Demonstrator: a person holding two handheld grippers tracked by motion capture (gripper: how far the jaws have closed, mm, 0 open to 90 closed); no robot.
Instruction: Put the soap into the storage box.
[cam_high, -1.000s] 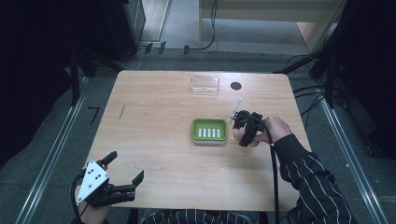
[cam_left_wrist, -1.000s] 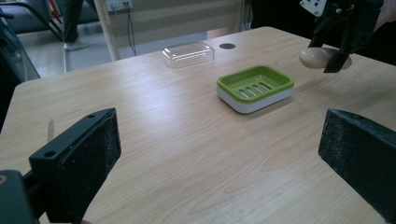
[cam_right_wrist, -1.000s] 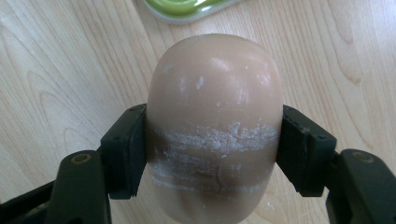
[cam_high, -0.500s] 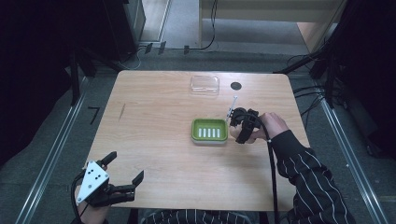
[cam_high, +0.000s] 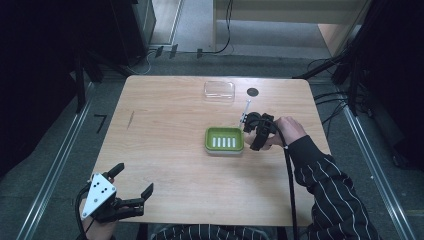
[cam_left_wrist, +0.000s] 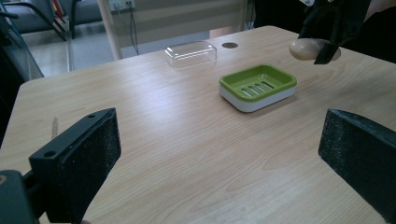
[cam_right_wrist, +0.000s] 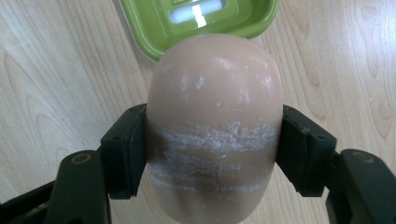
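A green soap dish (cam_high: 225, 140) with a slotted floor sits right of the table's centre, nothing in it. My right gripper (cam_high: 254, 132) hovers just off its right edge, shut on a beige oval soap bar (cam_right_wrist: 215, 93). In the right gripper view the jaws clamp the bar's sides, and the dish (cam_right_wrist: 154, 23) lies just past its far end. The left gripper view shows the soap bar (cam_left_wrist: 308, 48) held above the table, beyond the dish (cam_left_wrist: 258, 86). My left gripper (cam_high: 134, 178) rests at the near left corner, open and holding nothing.
A clear plastic lid (cam_high: 219, 90) lies at the far side of the wooden table (cam_high: 165, 125), beside a black round hole (cam_high: 253, 92). The right gripper's cable runs back along the striped sleeve (cam_high: 325, 185). Dark floor and metal rails surround the table.
My right gripper has carried the soap bar a little left and farther away, closer to the dish's right edge. The left gripper has not moved.
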